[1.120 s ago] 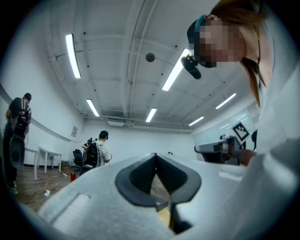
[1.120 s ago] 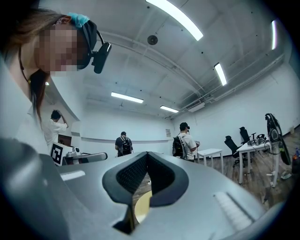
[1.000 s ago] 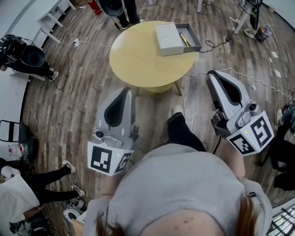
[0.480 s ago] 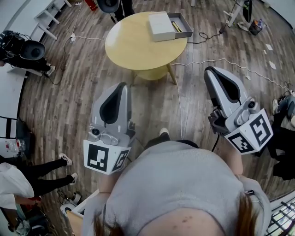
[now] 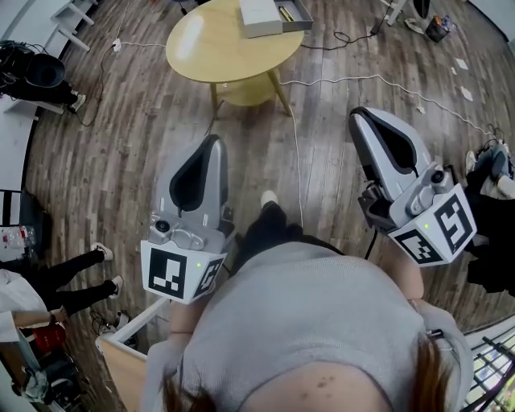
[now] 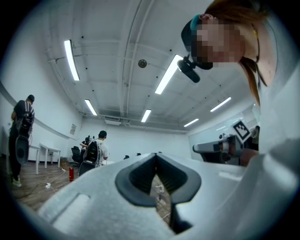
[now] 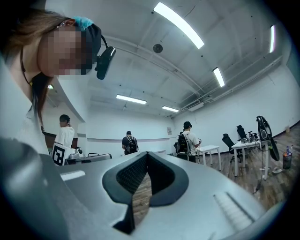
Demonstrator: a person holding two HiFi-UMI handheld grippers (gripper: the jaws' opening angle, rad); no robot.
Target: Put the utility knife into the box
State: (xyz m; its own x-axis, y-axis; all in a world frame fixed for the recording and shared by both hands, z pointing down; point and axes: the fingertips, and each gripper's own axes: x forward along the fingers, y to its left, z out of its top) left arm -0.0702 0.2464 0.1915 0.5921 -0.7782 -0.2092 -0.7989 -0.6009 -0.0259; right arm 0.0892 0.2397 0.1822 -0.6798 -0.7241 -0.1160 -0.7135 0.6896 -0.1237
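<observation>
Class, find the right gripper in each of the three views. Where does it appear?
Head view: right gripper, right of centre, jaws shut.
Left gripper view: mid-right, level, just below its marker cube.
Right gripper view: lower centre, its own shut jaws.
Shared landmark: wooden floor.

A round yellow table (image 5: 209, 48) stands on splayed wooden legs at the far side of the wood-plank floor (image 5: 121, 145). Only a box (image 5: 259, 16) lies on it, at the far right edge, white on the left and an open grey tray on the right. A white cable (image 5: 378, 78) trails across the floor near the table's legs.
</observation>
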